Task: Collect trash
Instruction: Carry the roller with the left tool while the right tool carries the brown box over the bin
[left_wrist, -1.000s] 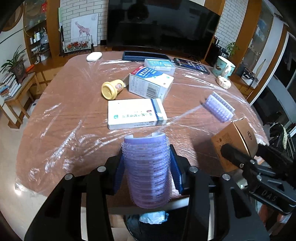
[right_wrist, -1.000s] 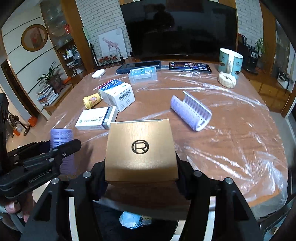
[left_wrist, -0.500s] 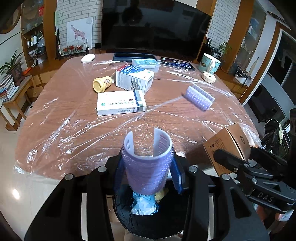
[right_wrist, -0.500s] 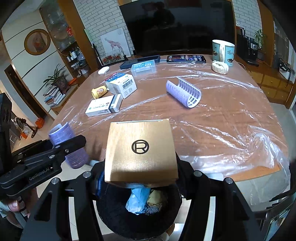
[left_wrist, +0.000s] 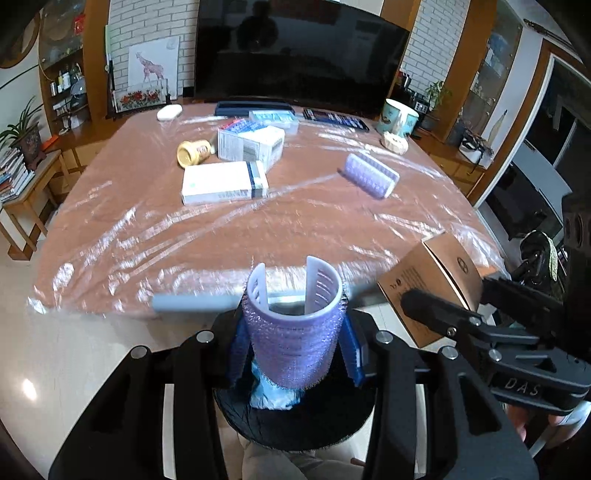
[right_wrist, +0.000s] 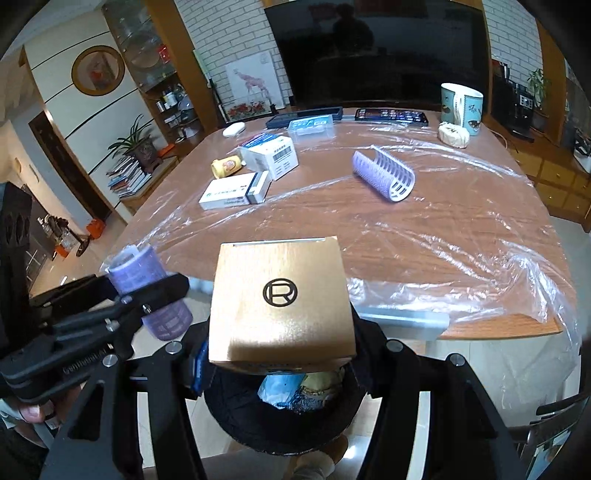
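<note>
Both loads have been drawn back off the surface (left_wrist: 140, 206) and now hang above the black bin (right_wrist: 288, 421): left tongs (left_wrist: 295, 347) clamped on the purple hair roller (left_wrist: 293, 332), right tongs (right_wrist: 280, 354) on the brown carton (right_wrist: 280, 299), release pending.

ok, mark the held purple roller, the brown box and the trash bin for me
purple hair roller (left_wrist: 293, 341), left wrist view: bristled outer wall, between the jaws.
brown cardboard box (right_wrist: 280, 299), right wrist view: top face, by the R logo.
black trash bin (right_wrist: 240, 410), right wrist view: dark inner wall, left of the trash.

A home living room: behind the plastic-covered wooden tabletop (left_wrist: 122, 206) stands a large television (left_wrist: 295, 55) against white brick, with a giraffe picture (left_wrist: 151, 70) and potted plant (right_wrist: 138, 146) left of the television.
</note>
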